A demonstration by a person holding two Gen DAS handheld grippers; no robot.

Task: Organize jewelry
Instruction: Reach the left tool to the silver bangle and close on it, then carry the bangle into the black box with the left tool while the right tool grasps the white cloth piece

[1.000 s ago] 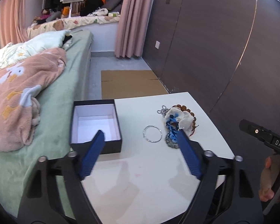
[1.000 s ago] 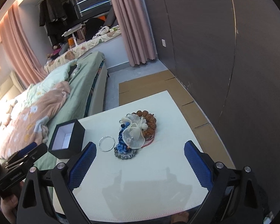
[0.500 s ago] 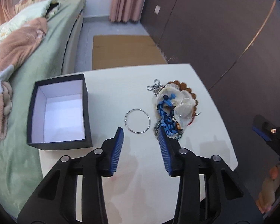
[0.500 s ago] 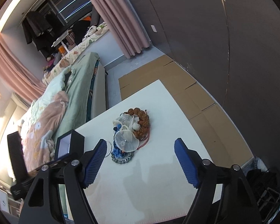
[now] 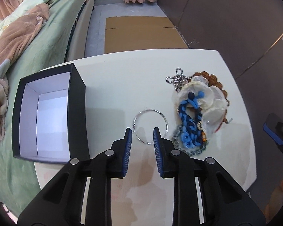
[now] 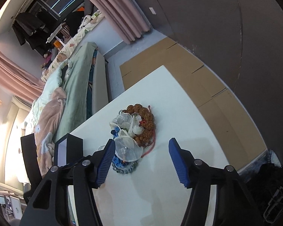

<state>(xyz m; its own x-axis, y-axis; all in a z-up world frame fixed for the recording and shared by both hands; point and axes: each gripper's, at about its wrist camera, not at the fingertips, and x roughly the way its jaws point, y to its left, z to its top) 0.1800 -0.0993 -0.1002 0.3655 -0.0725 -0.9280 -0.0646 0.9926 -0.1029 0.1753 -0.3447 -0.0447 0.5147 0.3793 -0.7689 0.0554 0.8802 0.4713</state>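
Left gripper (image 5: pixel 142 131), jaws partly spread, is straddling the near rim of the thin silver bangle (image 5: pixel 151 126) lying at frame centre; light, stiff, likely slippery, best pinched across its wire

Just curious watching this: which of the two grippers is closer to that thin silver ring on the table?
Left. The left gripper hovers with its fingers straddling the near edge of the silver ring. The right gripper sits farther off, above the jewelry pile.

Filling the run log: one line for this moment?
left gripper: open, around thin silver wire bangle rim | right gripper: open | black box: empty
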